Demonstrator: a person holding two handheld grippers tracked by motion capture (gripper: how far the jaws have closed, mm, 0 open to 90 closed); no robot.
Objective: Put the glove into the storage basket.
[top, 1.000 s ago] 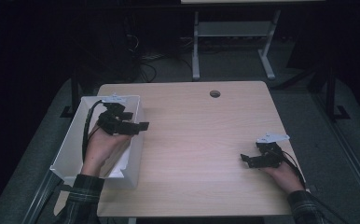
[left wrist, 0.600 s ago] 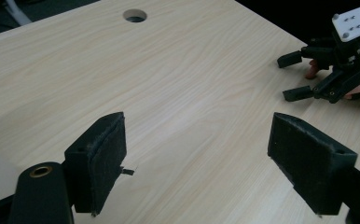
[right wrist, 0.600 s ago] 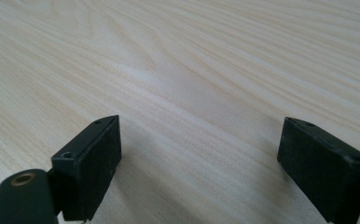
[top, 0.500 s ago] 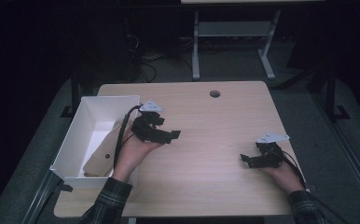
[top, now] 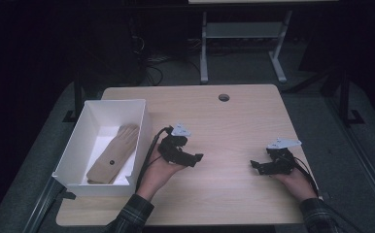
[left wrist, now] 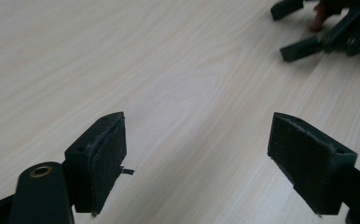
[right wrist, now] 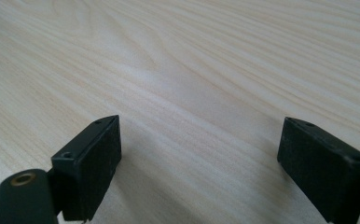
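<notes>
A tan glove (top: 114, 153) lies flat inside the white box (top: 76, 146) at the table's left. My left gripper (top: 198, 157) rests low over the wooden table (top: 224, 126) just right of the box, open and empty; its jaws stand wide apart in the left gripper view (left wrist: 197, 154). My right gripper (top: 253, 166) sits near the table's right front, also open with nothing between its jaws (right wrist: 199, 163). The right gripper (left wrist: 304, 28) and a fingertip of the hand holding it appear at the top right of the left gripper view.
A round cable hole (top: 224, 97) sits near the table's far edge. A metal frame (top: 239, 43) and cables stand on the dark floor beyond. Bare wood stretches between the two grippers.
My left gripper has moved right from over the white box to the table's middle, uncovering the glove in the box. The right gripper has stayed put.
</notes>
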